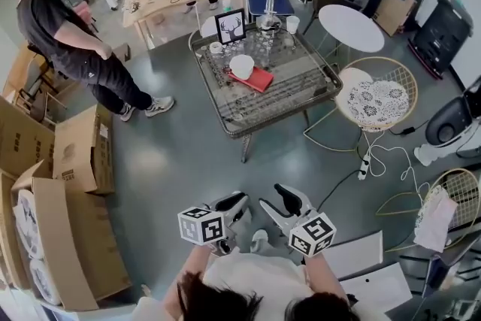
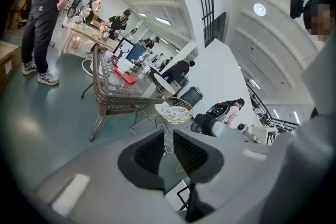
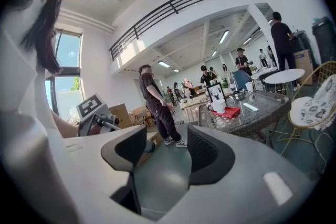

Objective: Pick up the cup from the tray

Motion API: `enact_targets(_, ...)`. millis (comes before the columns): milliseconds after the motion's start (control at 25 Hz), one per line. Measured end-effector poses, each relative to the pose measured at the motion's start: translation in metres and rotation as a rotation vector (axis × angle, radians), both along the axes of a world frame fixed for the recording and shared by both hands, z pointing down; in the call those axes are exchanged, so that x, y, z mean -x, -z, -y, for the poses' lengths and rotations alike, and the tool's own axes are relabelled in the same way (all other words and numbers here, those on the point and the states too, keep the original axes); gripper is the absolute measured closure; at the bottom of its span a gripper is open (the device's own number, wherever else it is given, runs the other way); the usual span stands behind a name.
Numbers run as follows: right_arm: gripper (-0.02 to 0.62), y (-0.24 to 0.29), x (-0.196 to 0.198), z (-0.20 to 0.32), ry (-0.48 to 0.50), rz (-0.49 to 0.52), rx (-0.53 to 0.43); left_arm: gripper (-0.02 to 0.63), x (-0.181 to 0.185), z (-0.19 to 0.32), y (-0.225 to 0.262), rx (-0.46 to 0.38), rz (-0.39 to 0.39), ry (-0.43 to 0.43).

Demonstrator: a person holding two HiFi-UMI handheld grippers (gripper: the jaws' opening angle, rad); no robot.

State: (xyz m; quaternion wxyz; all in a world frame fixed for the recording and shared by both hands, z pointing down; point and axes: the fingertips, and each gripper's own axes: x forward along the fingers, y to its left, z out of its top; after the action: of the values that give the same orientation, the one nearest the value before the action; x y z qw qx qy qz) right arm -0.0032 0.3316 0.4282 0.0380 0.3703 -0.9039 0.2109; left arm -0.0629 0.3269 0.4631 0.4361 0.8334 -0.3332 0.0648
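A white cup (image 1: 242,65) stands on a red tray (image 1: 259,80) on the glass-topped wicker table (image 1: 301,98), far ahead of me across the floor. The same cup (image 3: 219,106) and tray (image 3: 231,112) show small in the right gripper view, and the cup (image 2: 124,64) is tiny in the left gripper view. Both grippers hang close to my body, well short of the table. My left gripper (image 1: 234,204) (image 2: 168,140) has only a narrow gap between its pads, with nothing in it. My right gripper (image 1: 274,199) (image 3: 167,144) stands open and empty.
A person (image 1: 75,41) stands left of the table. Cardboard boxes (image 1: 75,154) line the left side. A round wicker chair (image 1: 376,103) and a white round table (image 1: 350,26) sit to the right. A cable and power strip (image 1: 363,169) lie on the floor. Glasses (image 1: 259,47) and a picture frame (image 1: 230,26) share the tabletop.
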Motion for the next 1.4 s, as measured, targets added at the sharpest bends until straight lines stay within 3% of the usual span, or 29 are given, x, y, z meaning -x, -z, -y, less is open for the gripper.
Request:
enact_targets(200, 0.279, 0.001, 0.01, 0.042, -0.003, 0.004, -0.02, 0.485, 0.014, 0.045, 0.009, -0.05, -0.081, 0.024)
enact_targets(480, 0.223, 0.007, 0.022, 0.126, -0.048, -0.014, -0.027, 0.451, 0.037, 0.132, 0.014, -0.111, 0.009, 0.017)
enact_targets(720, 0.209, 0.002, 0.04, 0.178, -0.065, -0.039, -0.011, 0.411, 0.05, 0.191, 0.019, -0.155, 0.015, -0.014)
enact_targets(840, 0.163, -0.01, 0.05, 0.193, -0.048, -0.063, 0.036, 0.375, 0.056, 0.213, 0.025, -0.171, -0.007, -0.018)
enact_targets(960, 0.163, -0.012, 0.05, 0.213, -0.074, -0.065, 0.039, 0.374, 0.06, 0.233, 0.018, -0.162, 0.028, -0.054)
enact_targets(1160, 0.163, -0.014, 0.043, 0.245, -0.103, -0.057, 0.037, 0.374, 0.066, 0.268, 0.012, -0.14, 0.012, -0.009)
enact_targets(1400, 0.163, -0.016, 0.029, 0.287, -0.098, -0.064, 0.029, 0.374, 0.059, 0.305, 0.005, -0.16, 0.088, -0.041)
